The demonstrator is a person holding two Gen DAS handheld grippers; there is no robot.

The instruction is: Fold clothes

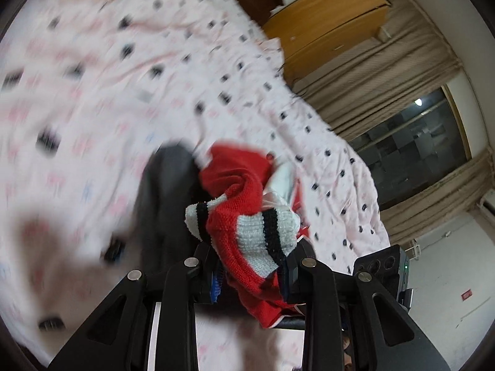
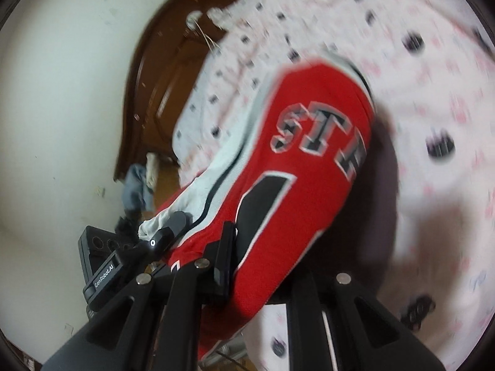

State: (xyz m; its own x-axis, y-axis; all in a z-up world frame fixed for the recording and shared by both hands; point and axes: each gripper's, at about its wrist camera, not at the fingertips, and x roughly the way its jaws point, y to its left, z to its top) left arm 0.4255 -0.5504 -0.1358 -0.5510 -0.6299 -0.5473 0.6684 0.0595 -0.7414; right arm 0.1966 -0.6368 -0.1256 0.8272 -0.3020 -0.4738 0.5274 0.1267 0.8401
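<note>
Red knit jacket, trimmed with white-and-black ribbed bands, bunched at the lower centre of the left wrist view and pinched between the black fingers of the left gripper; jaws narrowed onto the ribbed hem, cloth filling the gap and trailing below them. Angled downward over a pale pink bedspread dotted with dark and pink marks, blurred across the upper left. Dark shadow beside the cloth at centre left. Along the right edge of that view: beige curtains, a dark window, an orange wooden cabinet. At lower right of the same view, part of the other black device. In the right wrist view, same garment stretched from lower centre up toward upper centre, red with a white side panel and black-outlined lettering, hanging above the bedspread and casting a dark shadow at centre right. Right gripper closed on the lower edge of the fabric: left finger plainly pressed against the cloth, right finger hidden behind it. Tilted and aimed downward, frame rolled to one side. Dark wooden headboard and a white wall at upper left, a grey-blue heap of cloth at centre left, the left gripper's black body at lower left clutching the white panel's edge.
</note>
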